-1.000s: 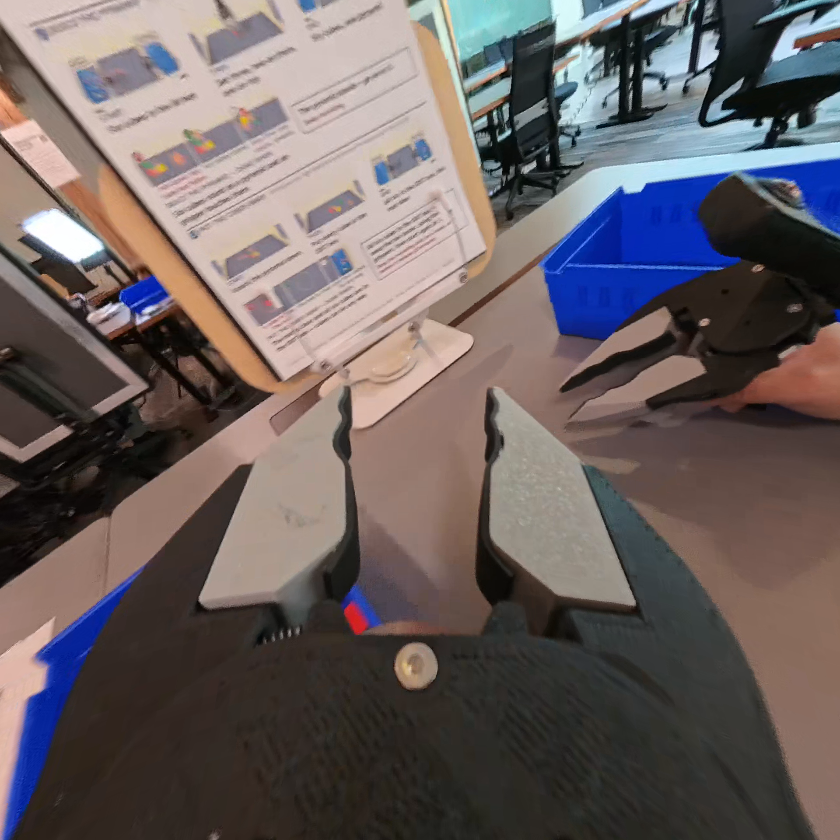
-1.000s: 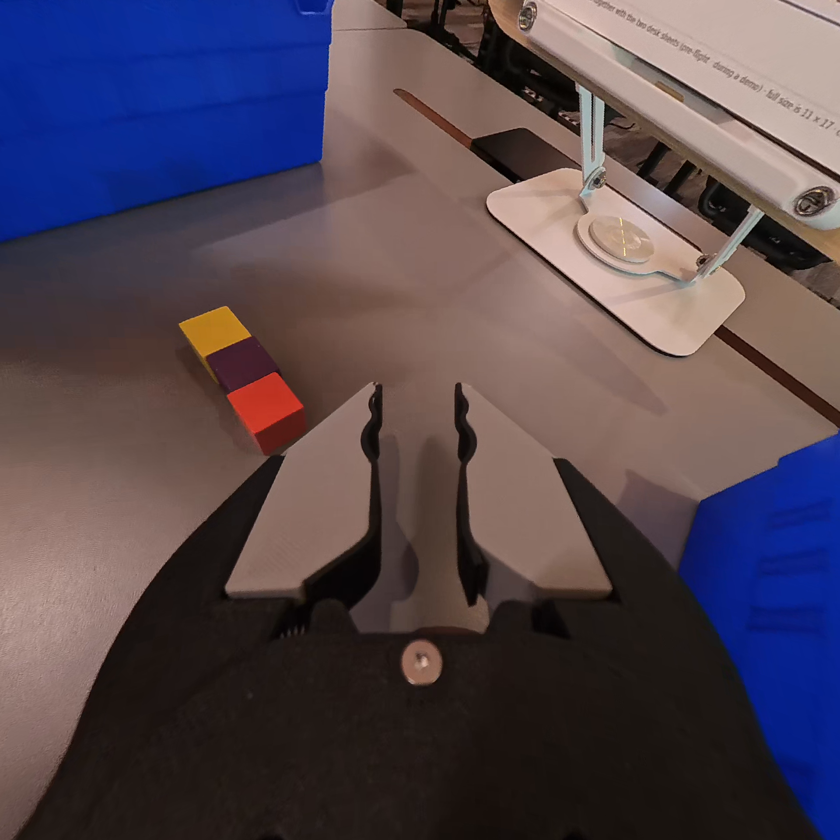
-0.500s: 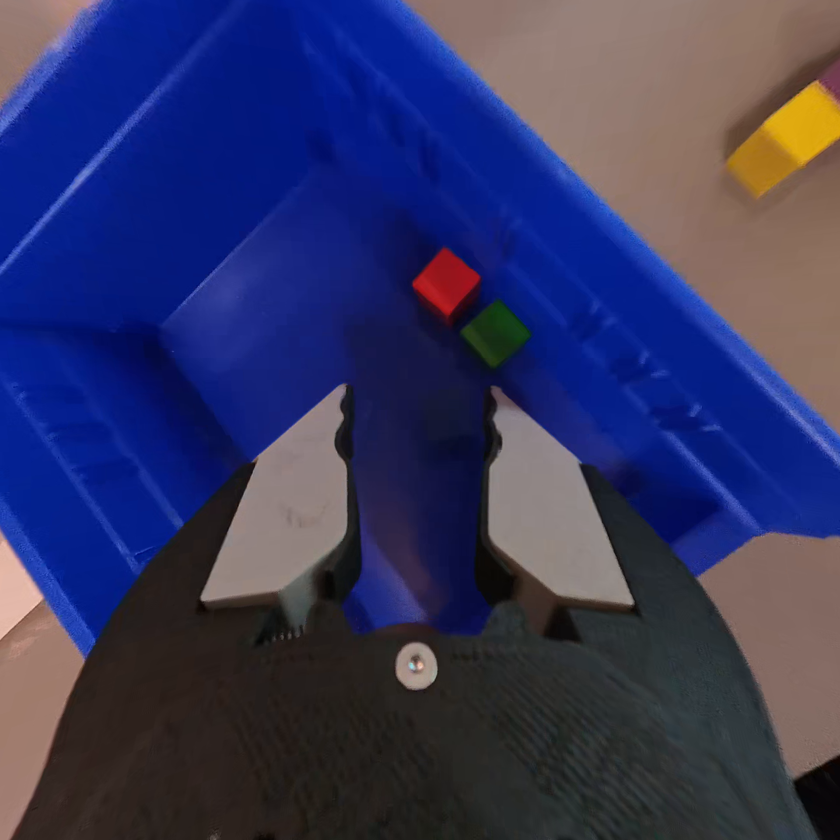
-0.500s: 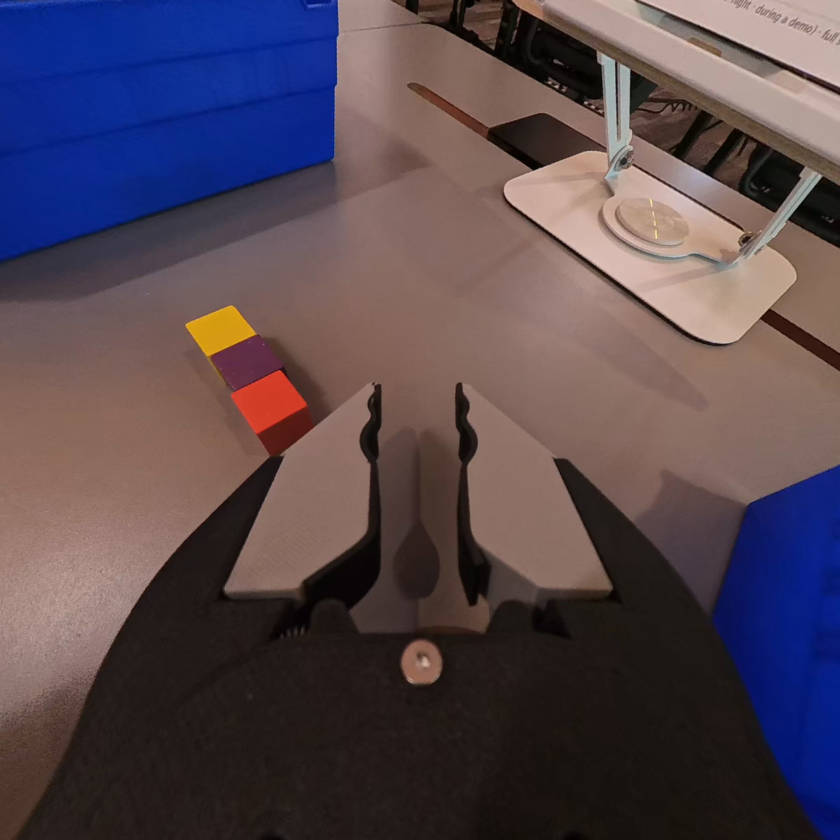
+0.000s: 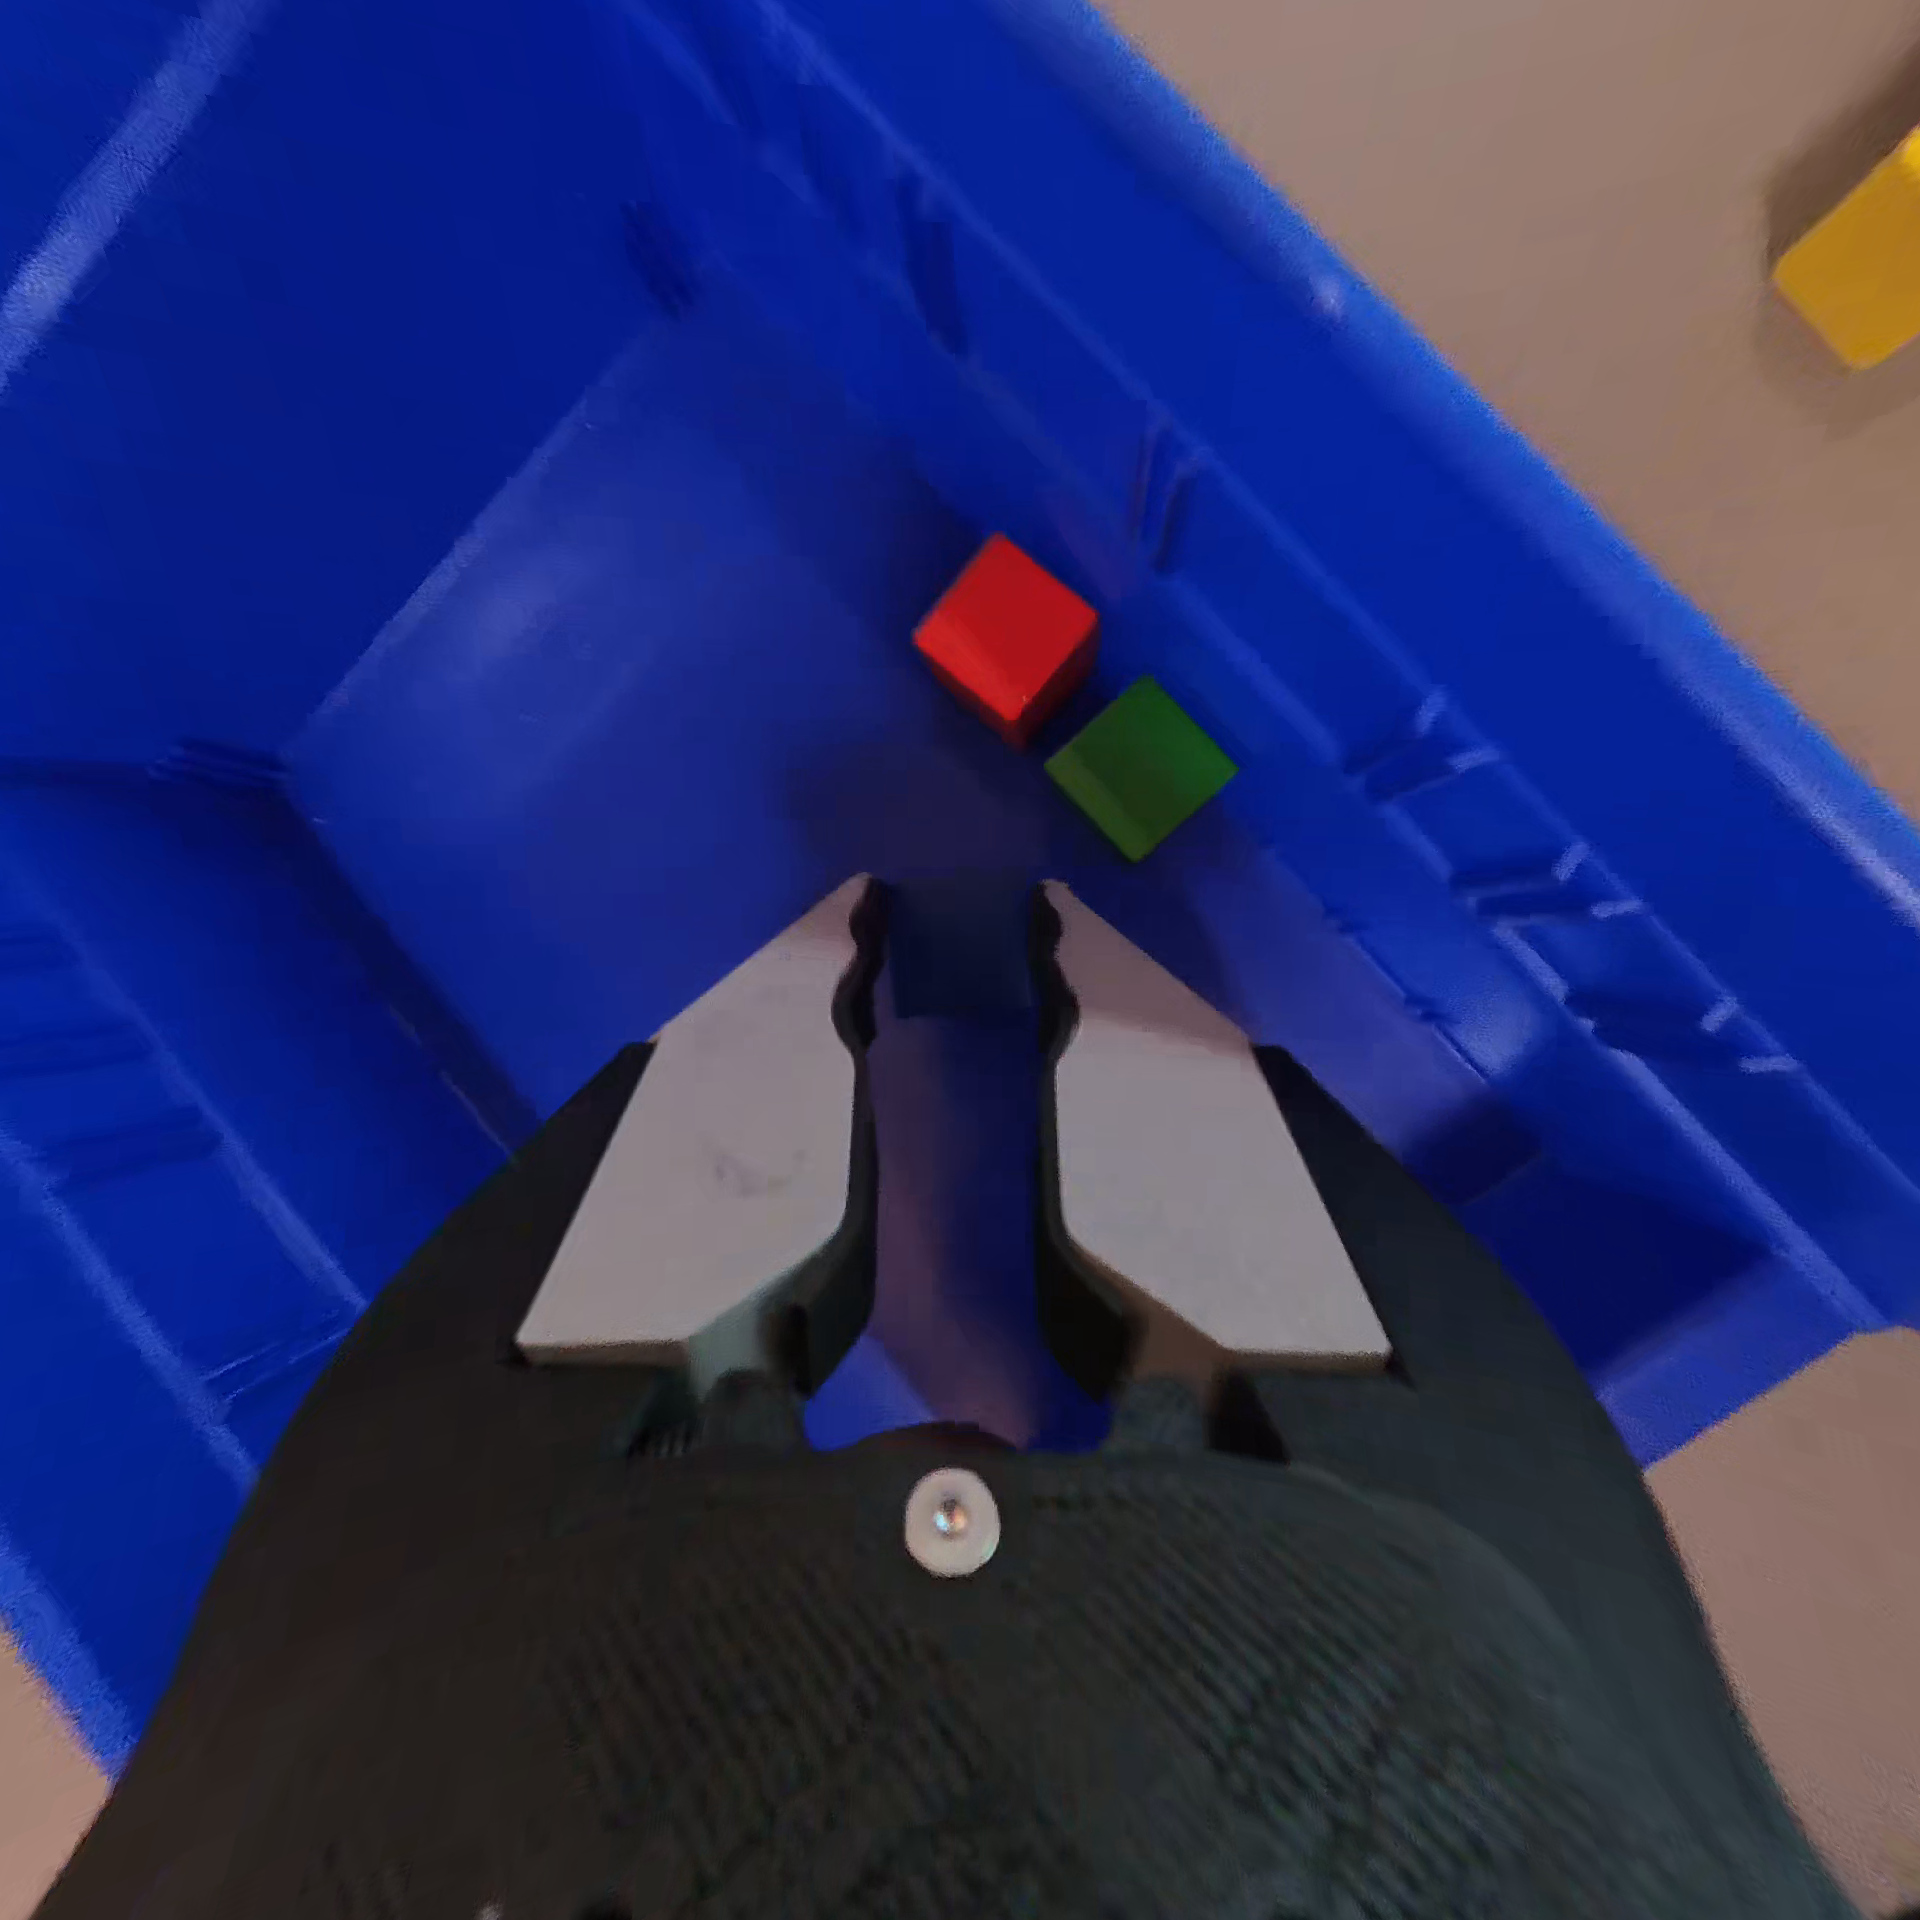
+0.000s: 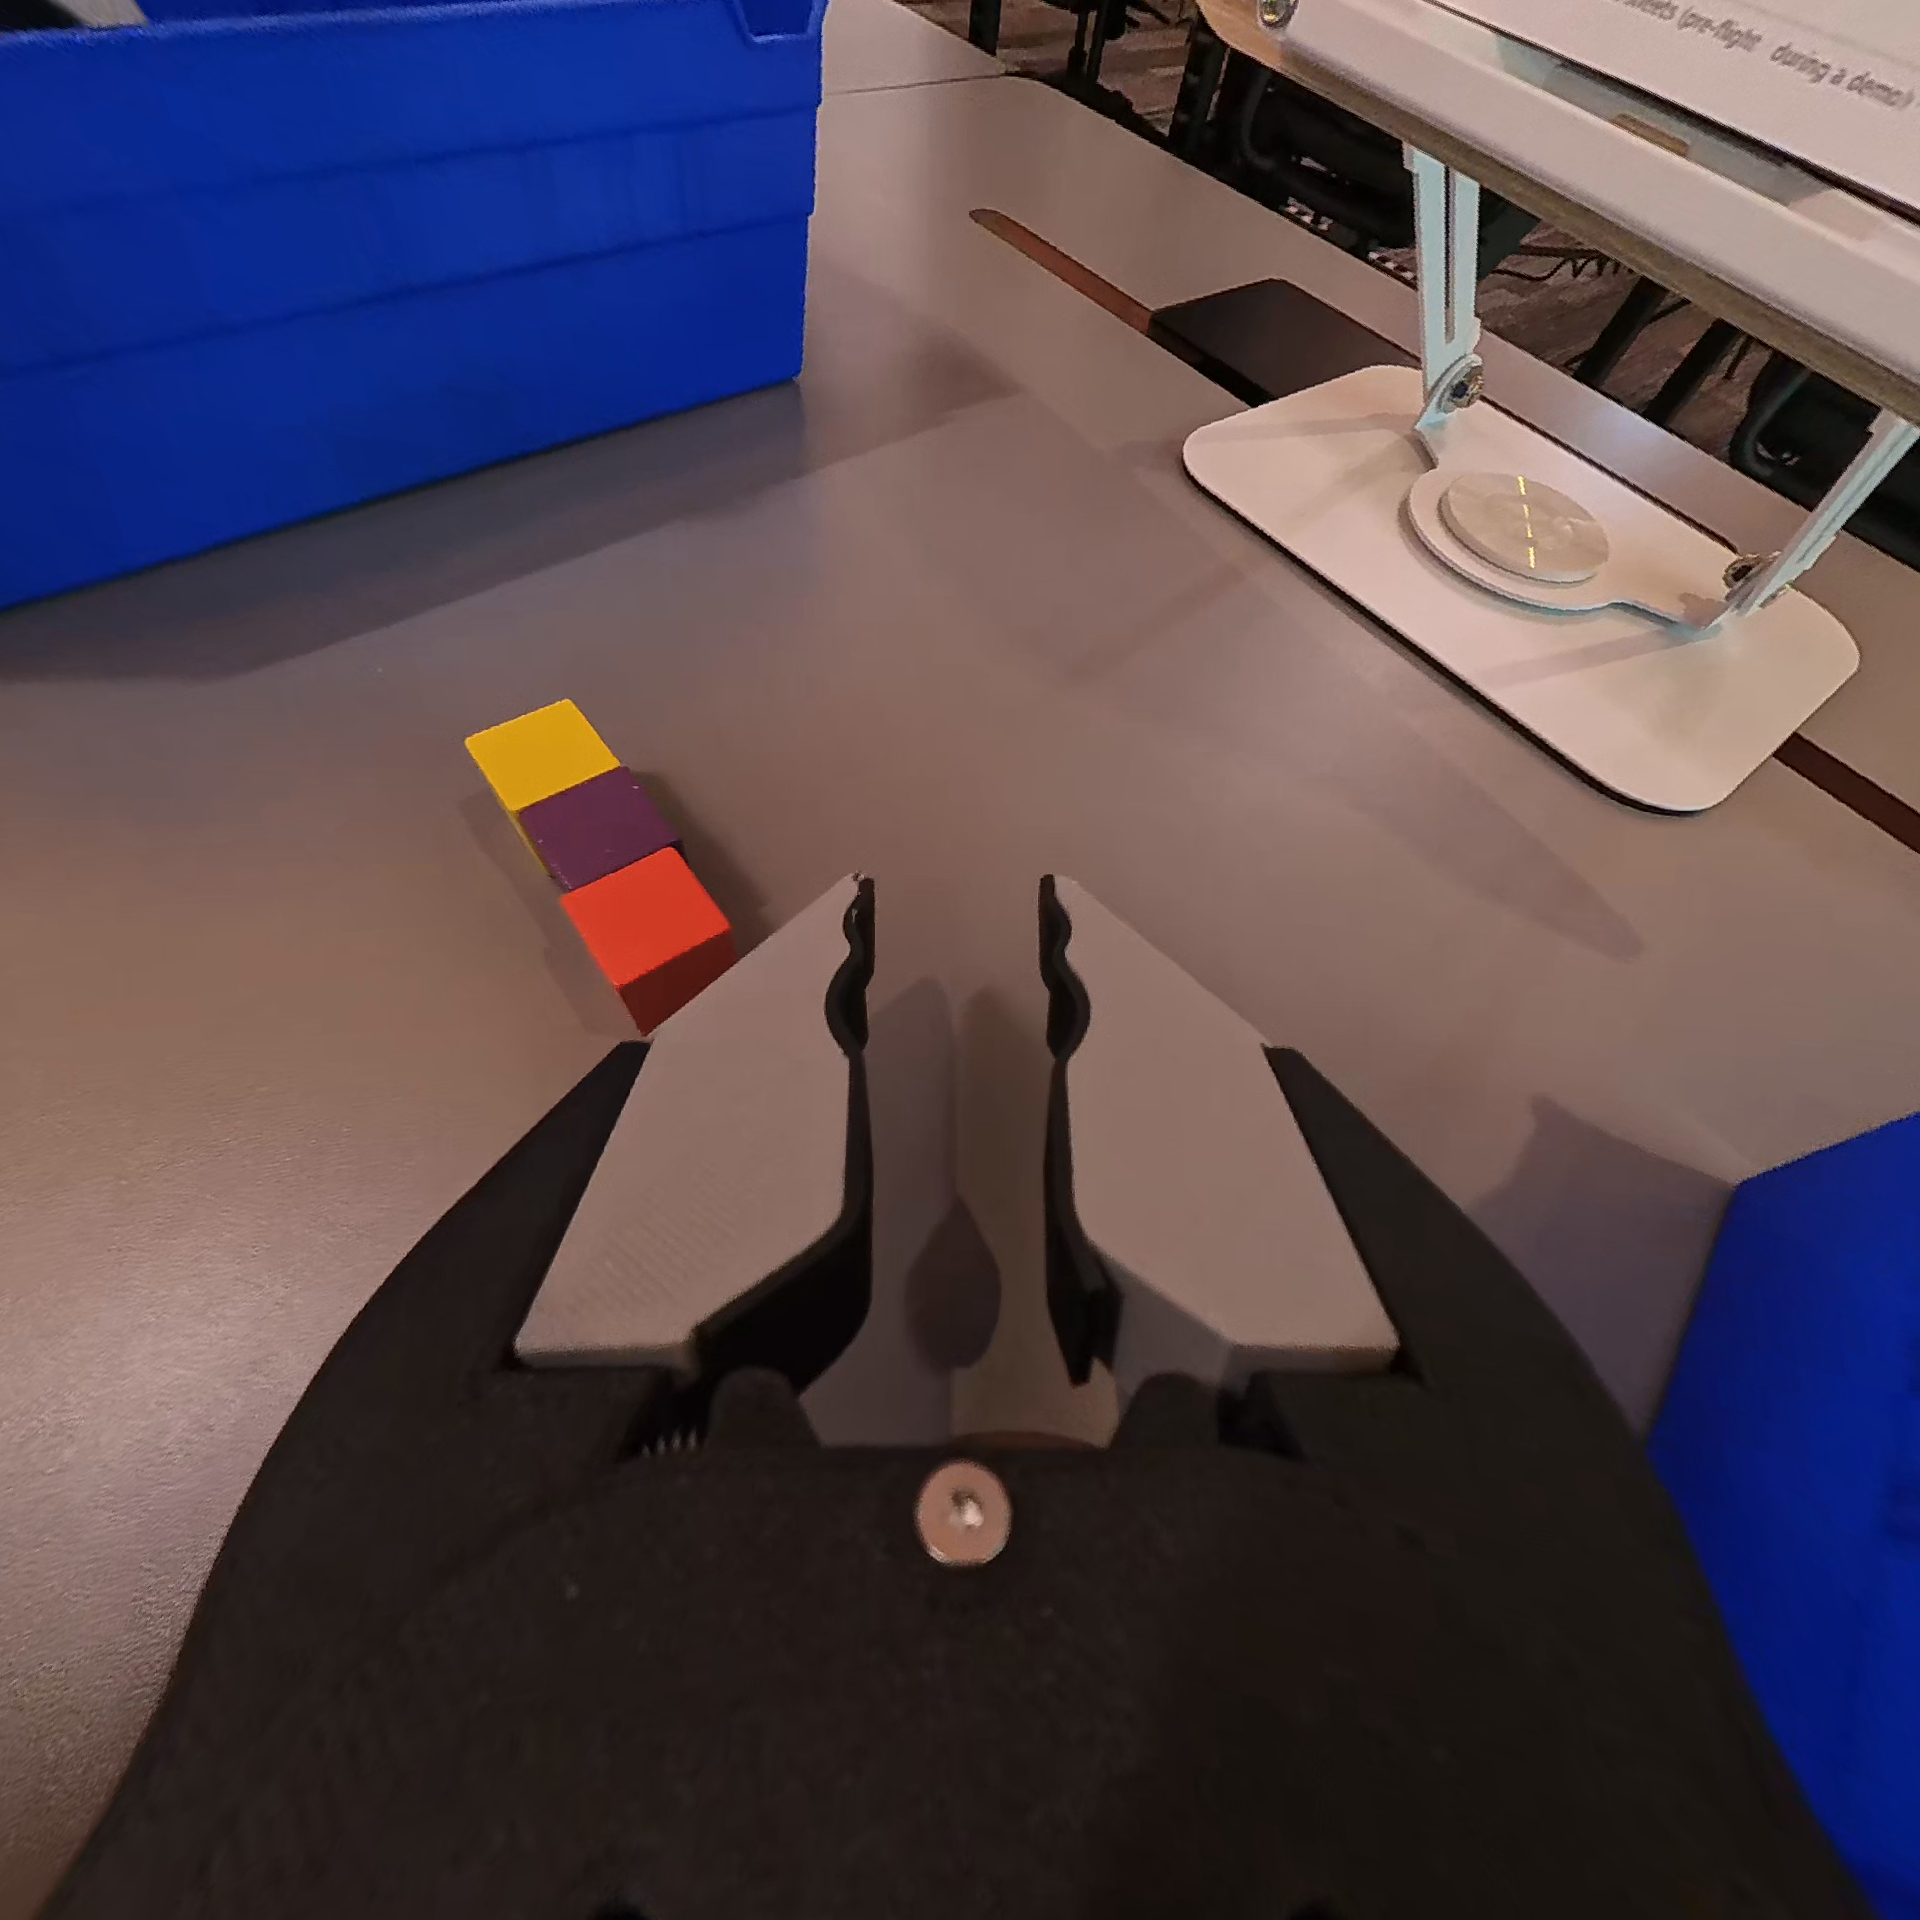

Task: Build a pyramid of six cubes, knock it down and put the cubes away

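Left gripper: over a blue bin, pointing down into it; jaws part-open, a dark blue cube between the fingertips, sides touching or v. close to both pads; firm grip or not, cannot tell, pic blurred. Red cube: on bin floor, near the bin's right wall. Green cube: on bin floor just beside the red one, corners nearly touching, against the same wall. Yellow cube: outside the bin on the grey worktop, at the top-right edge of the left wrist view, partly cut off. Right gripper: low over the worktop, jaws part-open, nothing between them, only bare tabletop in the gap. Row of 3 cubes on the worktop, left of right gripper's tips, faces touching in a line: yellow cube farthest, purple cube in the middle, orange cube nearest, just beside the left finger. Second blue bin: far-left part of the worktop, well apart from the row. Blue bin corner: at the right edge of the right wrist view, near side of the worktop. White stand: flat base w/ round disc, near the worktop's far-right edge; tilted board w/ printed sheet above it on thin legs. Dark strip runs along the worktop past the stand.
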Demonstrator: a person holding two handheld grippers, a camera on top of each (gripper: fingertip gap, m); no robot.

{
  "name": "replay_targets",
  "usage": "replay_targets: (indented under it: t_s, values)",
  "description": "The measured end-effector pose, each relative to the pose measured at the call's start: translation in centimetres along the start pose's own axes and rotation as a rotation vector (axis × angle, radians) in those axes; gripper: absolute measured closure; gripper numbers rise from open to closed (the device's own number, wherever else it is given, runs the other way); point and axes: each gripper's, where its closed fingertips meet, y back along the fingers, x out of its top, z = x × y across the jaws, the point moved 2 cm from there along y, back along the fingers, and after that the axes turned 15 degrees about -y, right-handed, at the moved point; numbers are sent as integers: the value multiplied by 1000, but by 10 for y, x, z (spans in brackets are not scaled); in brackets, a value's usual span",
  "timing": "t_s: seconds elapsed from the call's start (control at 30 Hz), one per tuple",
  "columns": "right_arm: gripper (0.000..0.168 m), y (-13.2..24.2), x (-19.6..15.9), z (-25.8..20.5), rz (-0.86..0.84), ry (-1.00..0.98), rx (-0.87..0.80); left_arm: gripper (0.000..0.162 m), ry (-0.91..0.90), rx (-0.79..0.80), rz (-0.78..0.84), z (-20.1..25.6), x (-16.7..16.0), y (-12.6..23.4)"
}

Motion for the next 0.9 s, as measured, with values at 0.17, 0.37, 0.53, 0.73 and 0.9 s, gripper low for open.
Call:
replay_targets:
  t_s: [0.17, 0.37, 0.53, 0.73, 0.9]
  values:
    - [139, 4, 5, -11, 7, 2, 61, 135, 24, 255, 291, -37, 39, 51]
    - [137, 29, 28, -60, 62, -79, 385, 136, -374, 446, 919, 23, 121, 157]
    - [131, 80, 55, -112, 69, -312, 936, 137, -751, 294, 1149, 127, 155, 167]
    - [125, 108, 63, -136, 25, -431, 1223, 137, -879, 208, 1178, 179, 173, 146]
    - [124, 113, 62, -148, -25, -508, 1345, 137, -909, 189, 1210, 196, 180, 138]
